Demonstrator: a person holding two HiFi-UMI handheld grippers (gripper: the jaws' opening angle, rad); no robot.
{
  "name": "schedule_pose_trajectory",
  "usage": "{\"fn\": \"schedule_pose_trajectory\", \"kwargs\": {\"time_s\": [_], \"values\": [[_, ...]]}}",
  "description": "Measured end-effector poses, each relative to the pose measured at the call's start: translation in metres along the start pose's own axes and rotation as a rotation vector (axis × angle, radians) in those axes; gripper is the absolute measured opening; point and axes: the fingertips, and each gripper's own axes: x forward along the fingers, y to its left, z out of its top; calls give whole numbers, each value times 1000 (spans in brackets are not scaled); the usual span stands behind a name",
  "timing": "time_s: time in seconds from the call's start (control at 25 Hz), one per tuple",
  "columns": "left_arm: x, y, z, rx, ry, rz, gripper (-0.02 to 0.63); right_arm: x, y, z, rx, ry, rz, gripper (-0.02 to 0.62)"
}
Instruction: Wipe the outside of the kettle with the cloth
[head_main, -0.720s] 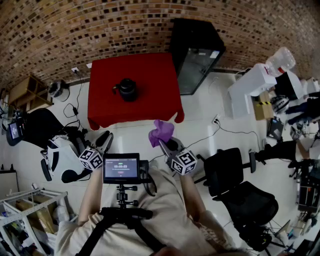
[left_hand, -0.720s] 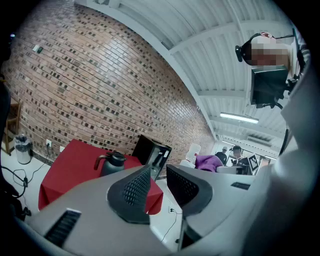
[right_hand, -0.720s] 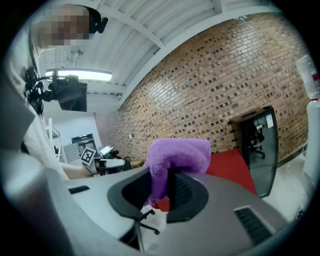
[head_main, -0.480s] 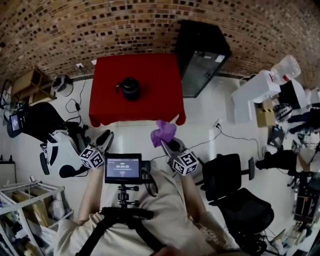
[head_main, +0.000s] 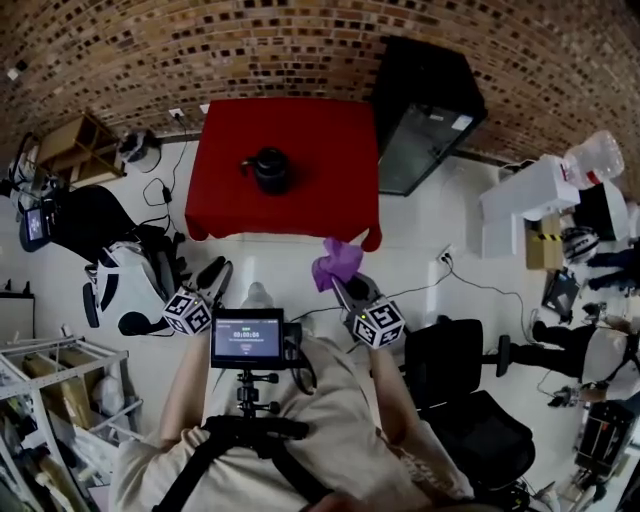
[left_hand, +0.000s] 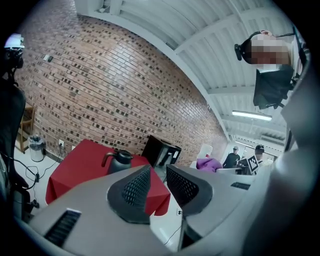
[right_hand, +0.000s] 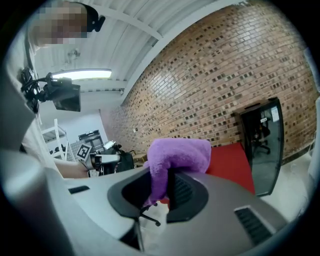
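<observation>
Dark kettle (head_main: 270, 170) upright on the red desk (head_main: 325, 205), left of the desk's middle and clear of every edge, handle turned toward the left edge. Purple cloth (head_main: 337, 263) off the desk, over the white floor (head_main: 420, 240) just short of the near right corner, pinched in the jaws of the right gripper (head_main: 341, 287): jaws clamped on a lower fold, the rest bunched up over their tips. Left gripper (head_main: 214, 278) alongside, across the chest-mounted screen (head_main: 247, 338), aimed toward the desk, jaws drawn to a narrow slit with nothing in them. Both grippers well apart from the kettle. Black glass-fronted cabinet (head_main: 425, 110) just beside the desk's far right corner, brick wall (head_main: 250, 50) behind the far edge, black office chair (head_main: 470, 390) on the floor at the person's right.
</observation>
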Motion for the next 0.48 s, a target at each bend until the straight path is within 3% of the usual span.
{"fn": "schedule_pose_trajectory", "kwargs": {"time_s": [0.2, 0.48], "values": [[20, 30, 8, 22, 25, 12, 101, 24, -17, 5, 15, 1, -16, 80], [87, 83, 44, 36, 59, -15, 103, 72, -44, 32, 31, -2, -60, 80]]}}
